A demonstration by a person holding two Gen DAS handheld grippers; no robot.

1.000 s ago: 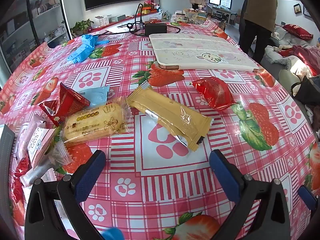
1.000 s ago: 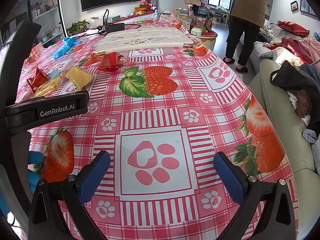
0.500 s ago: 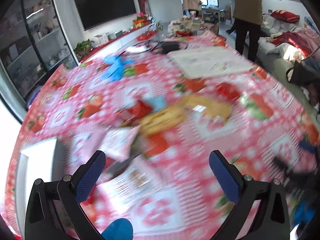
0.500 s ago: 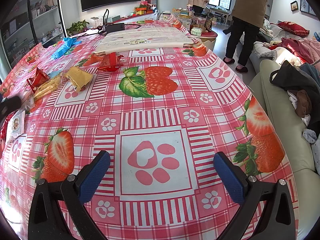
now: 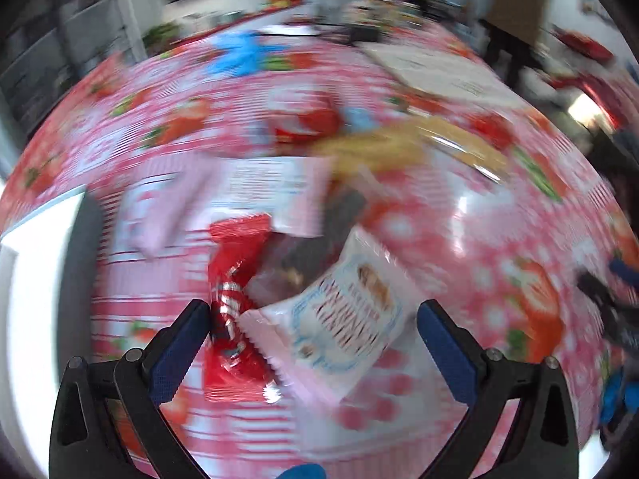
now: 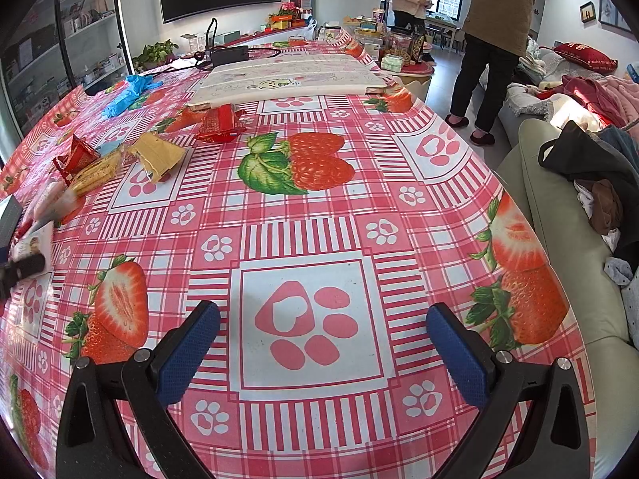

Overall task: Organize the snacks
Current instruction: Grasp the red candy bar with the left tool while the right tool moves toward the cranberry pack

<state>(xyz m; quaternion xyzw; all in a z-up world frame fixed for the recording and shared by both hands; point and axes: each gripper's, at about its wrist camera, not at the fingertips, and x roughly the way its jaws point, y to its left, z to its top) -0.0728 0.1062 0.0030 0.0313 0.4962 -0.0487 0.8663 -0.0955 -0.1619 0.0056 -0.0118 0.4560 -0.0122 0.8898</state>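
The left wrist view is blurred by motion. My left gripper [image 5: 315,343] is open and low over a heap of snacks. A white-and-pink snack packet [image 5: 343,319] and a red packet [image 5: 233,307] lie between its fingers, neither one gripped. Behind them lie a pink packet [image 5: 159,207], a white packet [image 5: 275,191], a yellow wafer packet [image 5: 379,145] and a red bag [image 5: 311,123]. My right gripper [image 6: 323,355] is open above a bare paw print on the tablecloth. From there the yellow wafer packet [image 6: 157,155] and a red packet [image 6: 219,123] sit far left.
A white tray or box [image 5: 36,279] lies at the table's left edge. A white folded board [image 6: 287,80] and blue gloves [image 6: 129,94] lie at the back. Two people [image 6: 495,40] stand beyond the table. A sofa [image 6: 567,239] with clothes borders the right side.
My left gripper has swung left and dropped onto the nearer heap of packets, still open. The right gripper has not moved.
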